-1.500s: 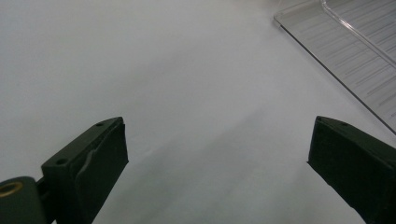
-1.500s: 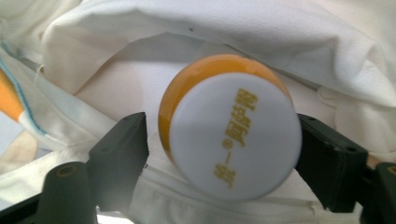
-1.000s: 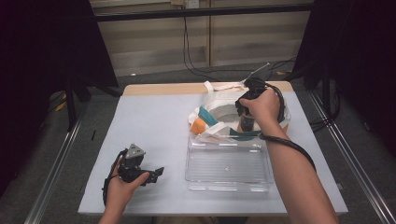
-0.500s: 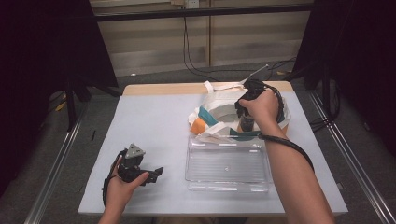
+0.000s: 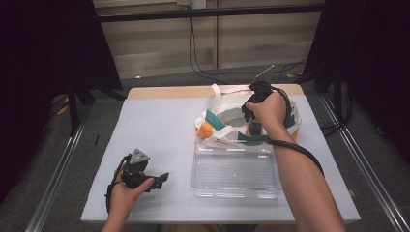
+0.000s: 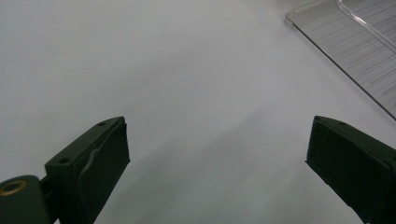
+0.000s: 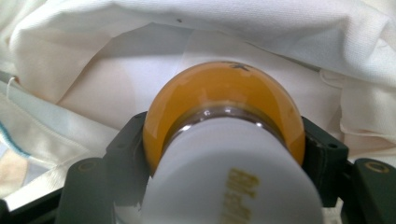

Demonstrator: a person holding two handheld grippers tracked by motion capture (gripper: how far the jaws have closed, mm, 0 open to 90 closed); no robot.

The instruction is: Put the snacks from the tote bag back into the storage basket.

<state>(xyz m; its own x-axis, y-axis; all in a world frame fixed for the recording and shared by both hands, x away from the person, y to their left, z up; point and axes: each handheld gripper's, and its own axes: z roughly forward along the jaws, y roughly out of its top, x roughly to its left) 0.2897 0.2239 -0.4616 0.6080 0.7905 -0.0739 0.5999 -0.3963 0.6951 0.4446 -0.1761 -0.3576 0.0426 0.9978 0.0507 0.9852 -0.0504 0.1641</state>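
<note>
Jaws of left gripper (image 5: 157,180) spread wide over bare white surface (image 5: 159,130), nothing between, parked as before near clear tray (image 5: 235,171). Further right, jaws of right gripper (image 7: 224,154) just closed, now clamped on bottle (image 7: 224,140) inside white cloth bag (image 5: 227,104); hand unmoved since earlier. Bottle: amber, rounded end, white label with yellow lettering, lying within bag's folds
</note>
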